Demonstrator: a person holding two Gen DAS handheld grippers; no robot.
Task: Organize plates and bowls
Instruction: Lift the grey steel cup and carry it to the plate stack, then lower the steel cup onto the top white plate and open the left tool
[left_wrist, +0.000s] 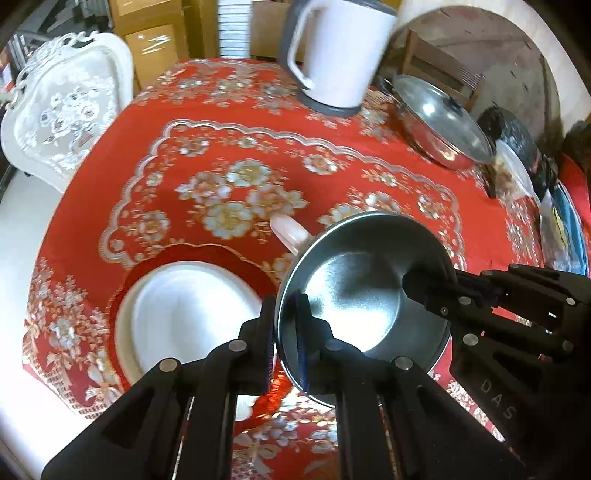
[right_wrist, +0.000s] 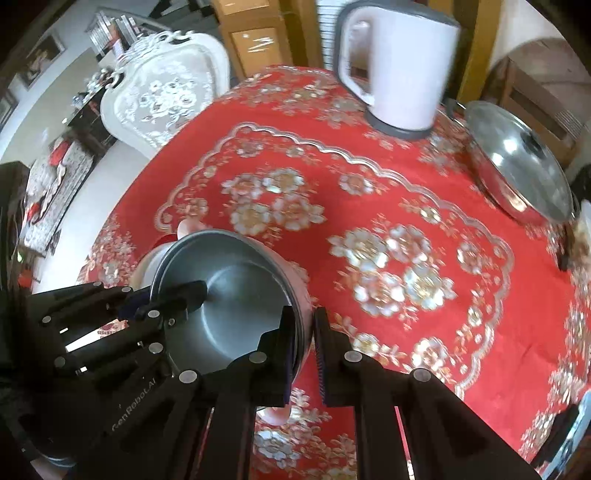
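Left gripper (left_wrist: 286, 343): its jaws were clamped on the near-left rim of the steel bowl (left_wrist: 364, 291), one finger inside the wall and one outside.
Right gripper (right_wrist: 304, 354): its jaws straddled the bowl's right rim, inner finger inside the wall, outer finger just off the outside; a narrow gap showed there, so a firm pinch could not be told.
Bowl: it was held tilted above the red cloth (left_wrist: 221, 155), empty, with both grippers on opposite sides of its rim.
Plate (left_wrist: 184, 314): white, it lay flat on the cloth just left of the bowl, partly behind the left gripper's fingers.
Pink piece (left_wrist: 290, 230): a pale rounded end showed just beyond the bowl's far rim; what it was could not be told.
Pot (left_wrist: 443, 122): steel, lidded, it sat on the far right of the table.
Kettle (left_wrist: 340, 55): white, it stood at the far edge.
Chair (left_wrist: 66, 107): white, it stood beyond the table's left edge.
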